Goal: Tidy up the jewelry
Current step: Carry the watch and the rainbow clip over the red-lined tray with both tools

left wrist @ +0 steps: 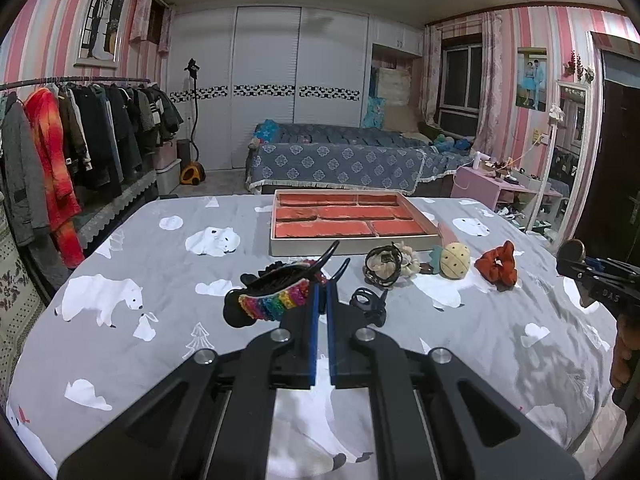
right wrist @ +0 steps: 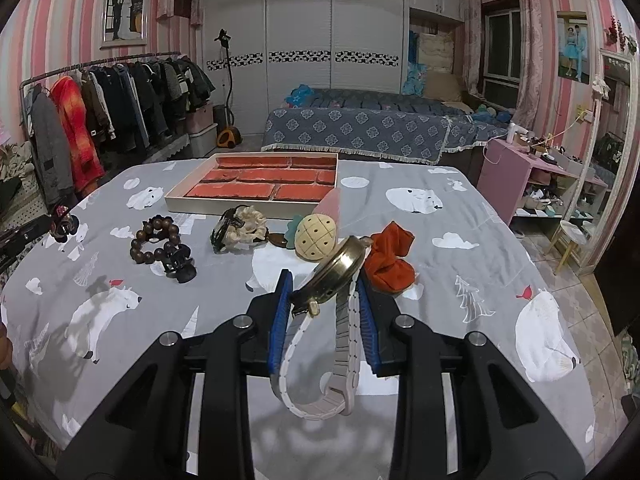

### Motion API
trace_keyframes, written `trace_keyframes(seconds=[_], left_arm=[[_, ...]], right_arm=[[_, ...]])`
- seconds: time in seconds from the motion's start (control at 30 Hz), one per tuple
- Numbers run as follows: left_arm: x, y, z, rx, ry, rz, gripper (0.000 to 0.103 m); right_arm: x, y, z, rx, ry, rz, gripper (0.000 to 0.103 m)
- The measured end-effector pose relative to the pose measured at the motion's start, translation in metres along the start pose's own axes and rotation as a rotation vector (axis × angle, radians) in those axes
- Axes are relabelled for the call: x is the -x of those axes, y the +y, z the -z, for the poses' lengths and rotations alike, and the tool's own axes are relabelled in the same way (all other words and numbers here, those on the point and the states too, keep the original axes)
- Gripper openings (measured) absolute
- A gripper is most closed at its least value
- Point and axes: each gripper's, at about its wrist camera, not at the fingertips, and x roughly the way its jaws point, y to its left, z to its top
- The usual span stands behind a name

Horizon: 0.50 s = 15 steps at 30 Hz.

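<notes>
My left gripper (left wrist: pixel 322 290) is shut on a black hair claw with a rainbow sequin band (left wrist: pixel 276 300) and holds it above the bed cover. My right gripper (right wrist: pixel 324 286) is shut on a watch (right wrist: pixel 340 268) with a gold case and a white strap that loops down between the blue pads. A white tray with red compartments (left wrist: pixel 344 246) (right wrist: pixel 240 205) lies at the far side. Before it lie a wooden bead bracelet (right wrist: pixel 156 246), a small black claw clip (left wrist: pixel 368 306) (right wrist: pixel 180 268), a beige scrunchie (right wrist: pixel 244 226), a pineapple plush (right wrist: pixel 316 240) and a red scrunchie (left wrist: pixel 498 266) (right wrist: pixel 390 262).
The grey polar-bear cover (left wrist: pixel 160 280) spreads over the surface. A clothes rack (left wrist: pixel 80 132) stands to the left, a blue bed (left wrist: pixel 344 160) behind, and a pink shelf (right wrist: pixel 516 176) with a mirror to the right. A hand shows at the right edge (left wrist: pixel 624 356).
</notes>
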Motion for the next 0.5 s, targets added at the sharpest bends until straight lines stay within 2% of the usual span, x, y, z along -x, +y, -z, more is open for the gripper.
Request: trace_keyframes(seconds=[0.17, 0.5], left_arm=[[-0.007, 0.005, -0.007, -0.005, -0.008, -0.029, 0.004], [-0.028, 0.016, -0.038, -0.034, -0.058, -0.064, 0.004]], right_arm=[[-0.002, 0.001, -0.004, 0.007, -0.004, 0.004, 0.031], [-0.017, 0.006, -0.034, 0.032, -0.037, -0.006, 0.031]])
